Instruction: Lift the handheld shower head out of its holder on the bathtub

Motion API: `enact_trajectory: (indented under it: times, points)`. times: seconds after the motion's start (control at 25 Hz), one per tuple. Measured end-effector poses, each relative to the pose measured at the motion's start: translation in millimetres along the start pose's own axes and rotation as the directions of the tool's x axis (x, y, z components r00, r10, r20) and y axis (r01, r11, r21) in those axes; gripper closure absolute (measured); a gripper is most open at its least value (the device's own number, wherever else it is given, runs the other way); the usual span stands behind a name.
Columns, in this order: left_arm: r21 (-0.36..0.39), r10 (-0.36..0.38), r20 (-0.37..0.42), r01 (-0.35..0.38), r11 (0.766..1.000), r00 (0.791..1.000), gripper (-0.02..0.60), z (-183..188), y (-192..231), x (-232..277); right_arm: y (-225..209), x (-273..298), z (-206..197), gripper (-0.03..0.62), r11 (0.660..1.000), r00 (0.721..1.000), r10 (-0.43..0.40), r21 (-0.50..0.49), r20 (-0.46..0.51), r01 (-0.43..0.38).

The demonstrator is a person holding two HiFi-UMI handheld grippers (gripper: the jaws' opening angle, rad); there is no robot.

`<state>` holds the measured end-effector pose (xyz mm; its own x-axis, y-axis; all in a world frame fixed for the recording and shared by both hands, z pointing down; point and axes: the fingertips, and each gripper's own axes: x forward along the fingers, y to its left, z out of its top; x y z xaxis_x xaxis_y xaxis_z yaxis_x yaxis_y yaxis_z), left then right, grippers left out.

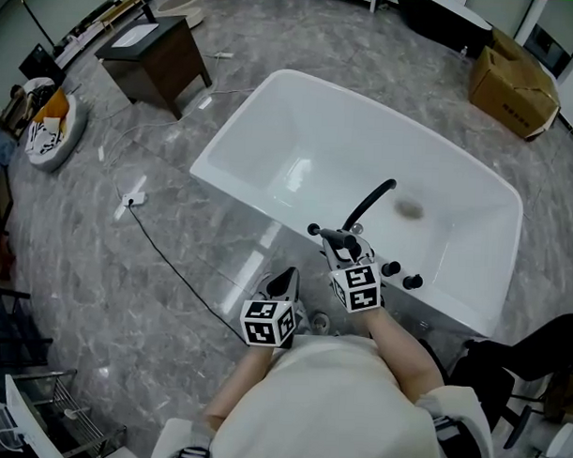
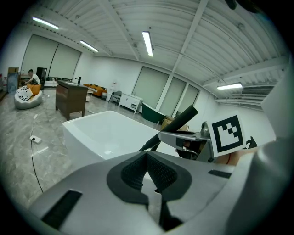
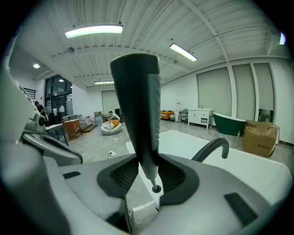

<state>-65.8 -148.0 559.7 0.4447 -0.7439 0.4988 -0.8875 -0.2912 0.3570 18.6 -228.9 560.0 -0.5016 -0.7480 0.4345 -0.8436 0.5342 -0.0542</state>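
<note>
The white bathtub (image 1: 236, 118) fills the middle of the head view, with a black curved spout (image 1: 372, 198) and black knobs (image 1: 391, 268) on its near rim. My right gripper (image 1: 339, 240) is above that rim, shut on the dark grey handheld shower head (image 3: 138, 110), which stands upright between the pads with its narrow end at the bottom. The same shower head (image 2: 183, 114) slants beside the right gripper (image 2: 183, 137) in the left gripper view. My left gripper (image 1: 287, 276) hangs outside the tub's near wall, jaws shut with nothing between them (image 2: 147, 158).
A dark wooden cabinet (image 1: 156, 54) stands beyond the tub's far left corner and a cardboard box (image 1: 512, 90) at the far right. A black cable (image 1: 163, 257) runs across the marble floor on the left. A black chair (image 1: 535, 359) is at my right.
</note>
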Motion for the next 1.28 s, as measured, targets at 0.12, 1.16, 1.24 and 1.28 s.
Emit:
enact_trajectory:
  times: [0.12,1.16,1.24,1.28]
  points:
    - [0.002,0.007,0.02,-0.007,1.0,1.0,0.561,4.1,-3.0,-2.9,-0.2,-15.1,10.8,0.451,1.0,0.999,0.005,-0.009,0.032,-0.004]
    - [0.07,0.024,0.073,-0.029,0.997,0.997,0.561,7.8,-16.9,-21.9,13.8,-130.4,116.2,0.451,0.998,0.935,0.032,-0.059,0.354,-0.011]
    - [0.074,0.024,0.073,-0.029,0.997,0.997,0.561,9.2,-15.7,-23.9,16.4,-135.9,126.4,0.451,0.997,0.923,0.043,-0.071,0.383,-0.017]
    - [0.075,0.025,0.072,-0.03,0.997,0.997,0.561,9.3,-14.9,-24.8,17.9,-138.5,131.4,0.451,0.997,0.917,0.05,-0.081,0.397,-0.02]
